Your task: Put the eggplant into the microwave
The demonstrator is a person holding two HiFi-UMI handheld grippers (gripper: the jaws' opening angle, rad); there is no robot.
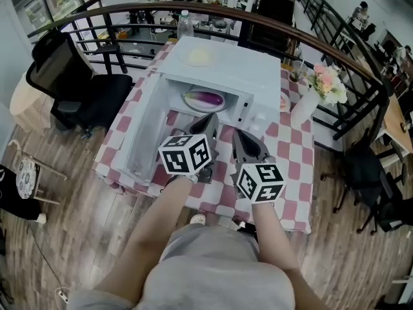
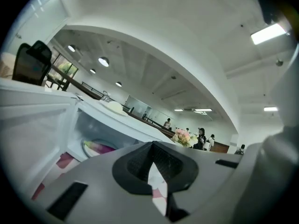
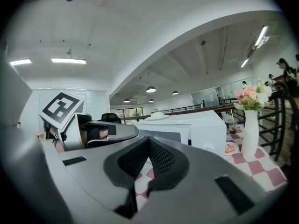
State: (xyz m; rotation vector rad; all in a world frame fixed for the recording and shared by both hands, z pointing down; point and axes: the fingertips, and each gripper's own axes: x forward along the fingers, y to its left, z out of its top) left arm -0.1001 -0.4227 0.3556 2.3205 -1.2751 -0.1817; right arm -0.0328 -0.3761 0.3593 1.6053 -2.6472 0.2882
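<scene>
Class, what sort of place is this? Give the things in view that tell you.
Probably a mezzanine break corner in an open office: a curved railing bounds it, an office chair stands nearby, and a microwave sits on a checked-cloth table.

The tabletop (image 1: 292, 144) is covered by a pink-and-white checked cloth (image 1: 287, 173) that hangs over its near edge, and it stands on a wood-plank floor (image 1: 77, 237). A white microwave (image 1: 222, 73) sits on the middle of it, its door swung open to the left. To the right of the microwave stand a white vase (image 1: 303, 106) of pink and white flowers (image 1: 328, 82), a small dish (image 1: 284, 102) just beside the microwave, and a glass (image 1: 295, 73) farther back. A clear bottle (image 1: 185, 24) stands at the far end.
</scene>
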